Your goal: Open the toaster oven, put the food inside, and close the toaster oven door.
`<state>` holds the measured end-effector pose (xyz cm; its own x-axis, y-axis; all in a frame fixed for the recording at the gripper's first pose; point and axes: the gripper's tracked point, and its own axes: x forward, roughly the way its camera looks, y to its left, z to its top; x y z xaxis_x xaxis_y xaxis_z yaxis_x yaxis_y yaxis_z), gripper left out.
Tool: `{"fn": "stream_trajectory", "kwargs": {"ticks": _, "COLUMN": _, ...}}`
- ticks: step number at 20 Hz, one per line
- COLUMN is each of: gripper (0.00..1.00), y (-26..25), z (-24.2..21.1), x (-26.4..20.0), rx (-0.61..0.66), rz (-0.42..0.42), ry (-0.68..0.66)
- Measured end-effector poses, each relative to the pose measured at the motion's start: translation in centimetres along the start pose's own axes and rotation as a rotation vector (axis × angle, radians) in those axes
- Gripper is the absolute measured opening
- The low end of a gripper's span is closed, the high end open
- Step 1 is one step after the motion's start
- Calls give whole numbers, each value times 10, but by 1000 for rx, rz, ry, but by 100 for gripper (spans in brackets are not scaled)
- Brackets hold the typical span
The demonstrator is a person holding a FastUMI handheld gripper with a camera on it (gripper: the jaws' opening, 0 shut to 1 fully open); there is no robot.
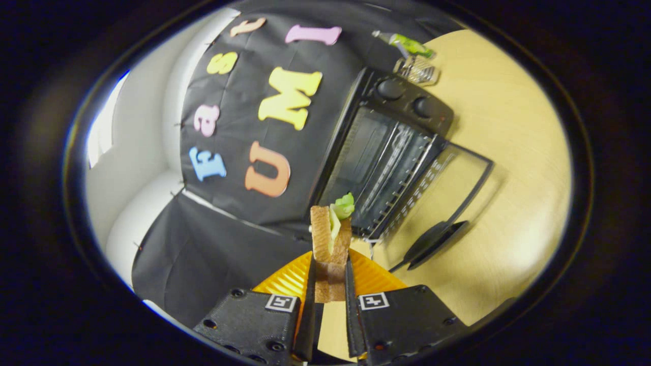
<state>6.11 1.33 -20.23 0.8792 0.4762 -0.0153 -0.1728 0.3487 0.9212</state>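
Observation:
A sandwich (pixel 330 239) of toasted bread with green lettuce stands up between my fingers, and my gripper (pixel 329 274) is shut on its lower half. Beyond and to the right of it is the black toaster oven (pixel 386 147), seen tilted, with its glass door (pixel 447 198) folded down flat onto the wooden table (pixel 508 152). The wire rack (pixel 402 168) inside is bare. The sandwich is lifted above an orange ridged plate (pixel 371 277) that lies just under the fingers.
Past the oven's knobs, a small wire basket (pixel 418 70) and a green-and-white object (pixel 407 43) lie on the table. Black cloth hangs on the wall left of the oven, with a white wall further left.

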Motion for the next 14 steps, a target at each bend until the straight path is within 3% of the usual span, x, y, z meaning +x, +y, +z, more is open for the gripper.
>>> {"fn": "stream_trajectory", "kwargs": {"ticks": 2, "gripper": 31, "y": -15, "z": 29, "x": 0, "rx": 52, "rz": -35, "ry": -101}}
{"fn": "stream_trajectory", "kwargs": {"ticks": 5, "gripper": 31, "y": -39, "z": 35, "x": 24, "rx": 76, "rz": -97, "ry": -179}}
{"fn": "stream_trajectory", "kwargs": {"ticks": 7, "gripper": 31, "y": -40, "z": 39, "x": 45, "rx": 90, "rz": -96, "ry": -215}}
{"fn": "stream_trajectory", "kwargs": {"ticks": 14, "gripper": 32, "y": -47, "z": 53, "x": 109, "rx": -14, "rz": -227, "ry": -213}}
